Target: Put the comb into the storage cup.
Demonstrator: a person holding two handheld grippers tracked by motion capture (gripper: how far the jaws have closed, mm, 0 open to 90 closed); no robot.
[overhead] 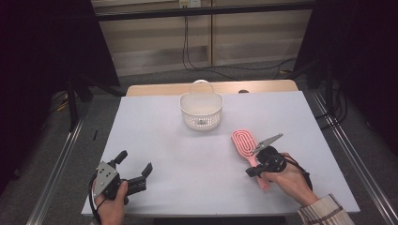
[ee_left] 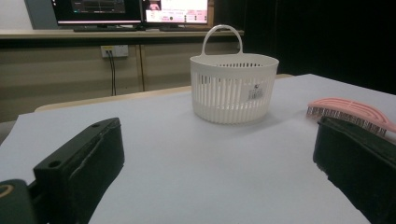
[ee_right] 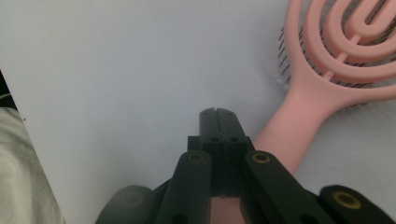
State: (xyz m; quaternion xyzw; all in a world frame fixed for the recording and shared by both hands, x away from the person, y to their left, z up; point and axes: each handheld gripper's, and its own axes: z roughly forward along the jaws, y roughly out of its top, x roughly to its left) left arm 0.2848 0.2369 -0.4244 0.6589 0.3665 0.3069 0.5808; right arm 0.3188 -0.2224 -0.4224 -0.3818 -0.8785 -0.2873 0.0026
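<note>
pale surface (overhead: 187, 154), white basket (overhead: 201, 110) at the far middle. my right tongs (ee_right: 217, 113) are clenched, empty i think, beside the pink brush (overhead: 247, 145) handle. left tongs (overhead: 136, 164) released, idle. next i must open and straddle that handle.

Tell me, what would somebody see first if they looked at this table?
Most likely the pink hairbrush, lying bristles down on the pale table at the right, its handle running under the right gripper, whose jaws are shut with nothing between them. Next comes the white slotted basket with a loop handle, standing upright at the middle back. The left gripper sits at the front left with its jaws wide open.
</note>
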